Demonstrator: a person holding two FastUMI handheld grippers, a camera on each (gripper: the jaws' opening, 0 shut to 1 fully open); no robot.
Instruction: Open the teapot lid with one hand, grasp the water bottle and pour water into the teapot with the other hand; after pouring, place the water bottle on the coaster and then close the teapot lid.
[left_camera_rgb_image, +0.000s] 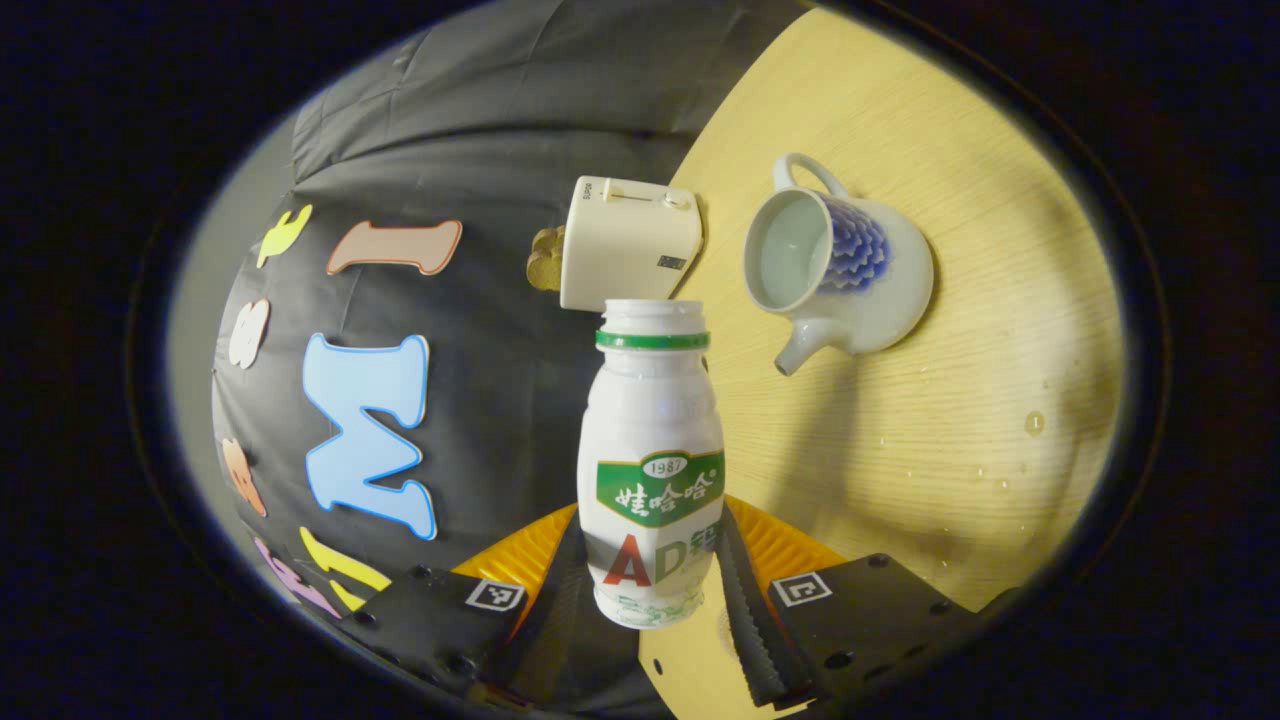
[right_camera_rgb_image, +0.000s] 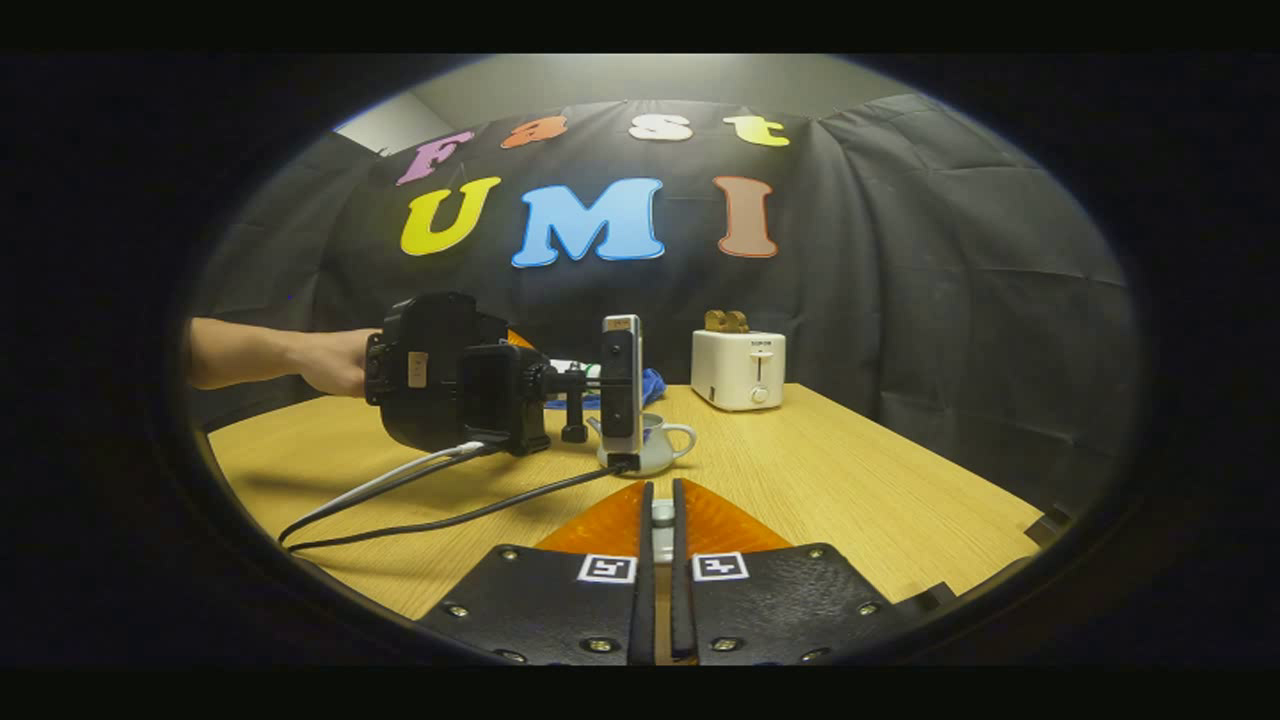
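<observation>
My left gripper (left_camera_rgb_image: 652, 545) is shut on a white water bottle (left_camera_rgb_image: 652, 440) with a green label and an uncapped mouth. The view is rolled, so the table stands at the right. The white teapot (left_camera_rgb_image: 850, 270) with a blue pattern sits lidless on the table, water showing inside, its spout toward the bottle. The bottle's mouth is off to the left of the teapot, apart from it. My right gripper (right_camera_rgb_image: 661, 492) hovers low over the table's near side, its fingers pressed on a small pale piece, seemingly the teapot lid (right_camera_rgb_image: 661, 520). Beyond it the teapot (right_camera_rgb_image: 668, 442) is partly hidden by the left gripper's body (right_camera_rgb_image: 455, 375).
A cream toaster (left_camera_rgb_image: 628, 243) holding toast stands at the back of the wooden table (left_camera_rgb_image: 1000, 300); it is also in the right gripper view (right_camera_rgb_image: 738, 368). Water drops (left_camera_rgb_image: 1034, 422) lie on the table. A hand (right_camera_rgb_image: 330, 360) holds the left gripper; its cables (right_camera_rgb_image: 420, 500) trail over the table.
</observation>
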